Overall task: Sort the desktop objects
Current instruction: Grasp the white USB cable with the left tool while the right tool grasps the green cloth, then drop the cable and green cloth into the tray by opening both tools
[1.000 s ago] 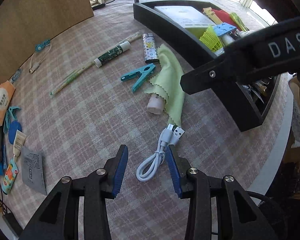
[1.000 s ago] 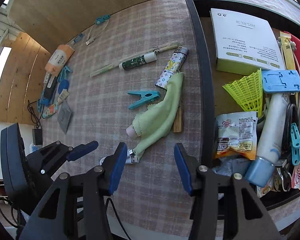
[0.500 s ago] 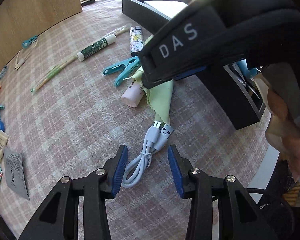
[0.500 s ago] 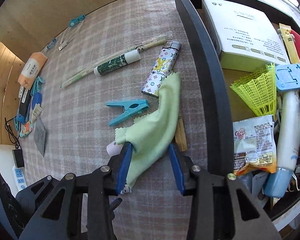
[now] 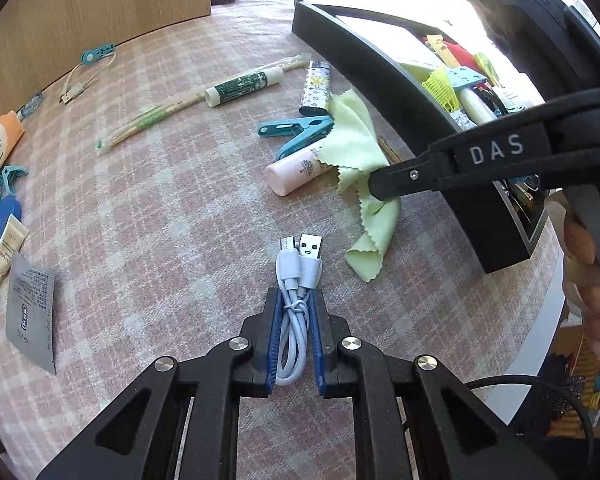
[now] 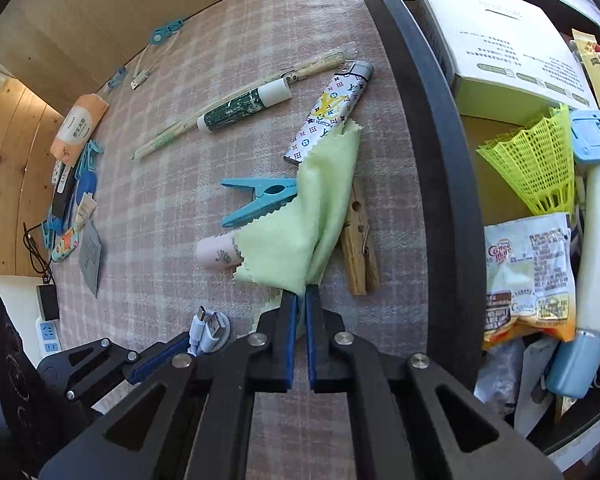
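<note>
My left gripper (image 5: 296, 300) is shut on a coiled white USB cable (image 5: 298, 280) lying on the checked tablecloth; its plugs stick out ahead of the fingers. My right gripper (image 6: 301, 300) is shut on the light green cloth (image 6: 300, 224), pinching its near corner; in the left wrist view the right gripper (image 5: 384, 188) shows clamped on the cloth (image 5: 356, 148). The cloth drapes over a pink tube (image 6: 216, 252), a teal clothespin (image 6: 256, 198) and a patterned lighter (image 6: 332, 112). A wooden clothespin (image 6: 358, 248) lies beside the cloth.
A black tray (image 6: 440, 160) at the right holds a white box (image 6: 500, 36), a yellow shuttlecock (image 6: 536, 160), a snack packet (image 6: 528, 264) and more. A green-white tube (image 5: 240, 86), chopsticks (image 5: 148, 122) and small items at the far left (image 5: 4, 200) lie on the cloth.
Both grippers have closed: the left onto the white USB cable, the right onto the near corner of the green cloth after moving forward to it.
</note>
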Available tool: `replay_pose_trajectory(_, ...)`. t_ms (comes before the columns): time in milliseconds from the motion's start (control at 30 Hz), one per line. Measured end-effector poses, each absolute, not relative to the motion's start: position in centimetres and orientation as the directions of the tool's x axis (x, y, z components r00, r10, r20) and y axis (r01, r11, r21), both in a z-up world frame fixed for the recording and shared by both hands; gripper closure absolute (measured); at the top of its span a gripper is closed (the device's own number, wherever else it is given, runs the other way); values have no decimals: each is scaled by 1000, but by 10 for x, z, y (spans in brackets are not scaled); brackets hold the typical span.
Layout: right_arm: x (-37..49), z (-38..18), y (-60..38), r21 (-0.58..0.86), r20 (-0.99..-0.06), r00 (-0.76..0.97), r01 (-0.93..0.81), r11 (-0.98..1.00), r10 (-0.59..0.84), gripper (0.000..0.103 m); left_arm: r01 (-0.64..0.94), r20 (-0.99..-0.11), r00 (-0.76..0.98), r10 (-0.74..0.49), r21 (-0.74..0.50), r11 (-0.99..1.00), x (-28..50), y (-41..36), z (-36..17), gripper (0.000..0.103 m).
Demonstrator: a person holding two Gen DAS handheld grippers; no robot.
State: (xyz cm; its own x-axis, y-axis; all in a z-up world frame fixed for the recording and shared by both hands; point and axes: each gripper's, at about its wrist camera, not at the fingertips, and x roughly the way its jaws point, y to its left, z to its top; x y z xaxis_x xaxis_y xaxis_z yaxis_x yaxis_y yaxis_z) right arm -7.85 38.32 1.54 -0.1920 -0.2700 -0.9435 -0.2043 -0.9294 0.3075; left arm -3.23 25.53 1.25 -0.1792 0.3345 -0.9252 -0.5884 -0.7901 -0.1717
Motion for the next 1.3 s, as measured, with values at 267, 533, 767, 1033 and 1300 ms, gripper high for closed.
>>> replay_pose_trajectory(267, -50, 54, 389, 345, -915, -265, -130, -930, -303, 99, -547, -905, -206, 373, -209, -811, -32, 255, 43, 91)
replay_pose_trajectory(533, -21, 110, 441, 313, -891, -384, -130, -941, -244, 99, -579, -875, -225, 428, -233, -781, -44, 286, 76, 91)
replay_pose_trajectory(767, 9, 136, 520, 280, -886, -436, -230, -932, -159, 99, -636, -856, -194, 479, -262, -726, -41, 357, 90, 91)
replay_pose_trajectory(1033, 31, 144, 588, 244, -886, -456, -318, -916, -77, 99, -694, -861, -180, 477, -232, -681, -30, 426, 97, 91)
replay_pose_trajectory(1300, 38, 142, 633, 209, -896, -442, -360, -909, -31, 99, -703, -869, -192, 455, -202, -682, -36, 460, 99, 91)
